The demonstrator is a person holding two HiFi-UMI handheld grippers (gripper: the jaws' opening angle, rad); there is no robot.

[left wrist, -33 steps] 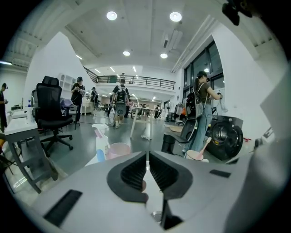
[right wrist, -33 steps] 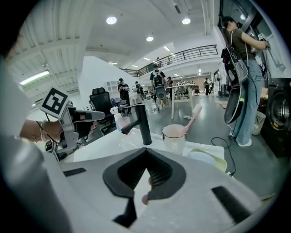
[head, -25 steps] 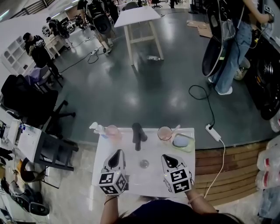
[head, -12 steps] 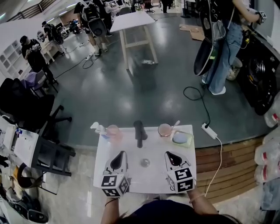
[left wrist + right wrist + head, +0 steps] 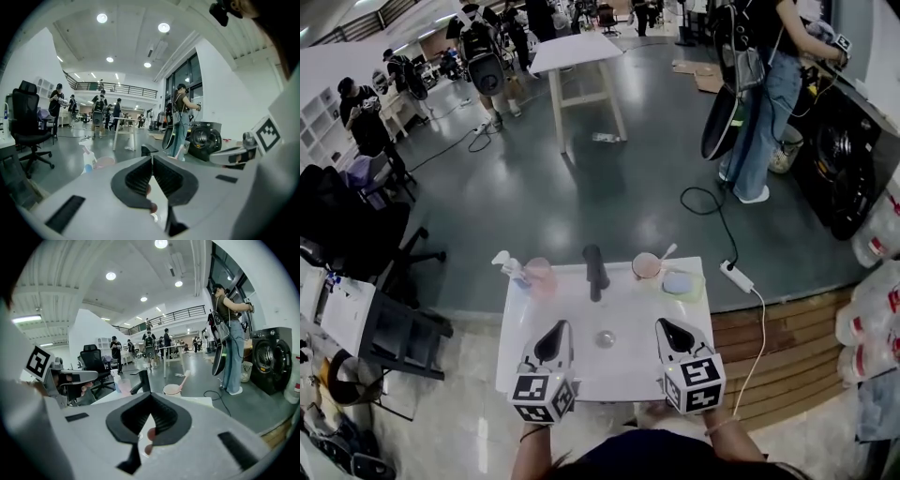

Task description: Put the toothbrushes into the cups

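Over the near half of a white washbasin top (image 5: 609, 377), the left gripper (image 5: 558, 328) and the right gripper (image 5: 665, 326) hang either side of the drain (image 5: 605, 338), each with its jaws pressed together on nothing. Along the far edge stand a pump bottle (image 5: 508, 267), a pink cup (image 5: 540, 275), a dark tap (image 5: 595, 272), a second pink cup (image 5: 646, 266) with a pink toothbrush (image 5: 667, 251) leaning in it, and a soap dish (image 5: 681, 283). Beyond lies a dark glossy workshop floor with a white table (image 5: 577, 52), a black office chair (image 5: 347, 220), a power strip (image 5: 732, 276) and, at the right, a wooden platform (image 5: 778, 347).
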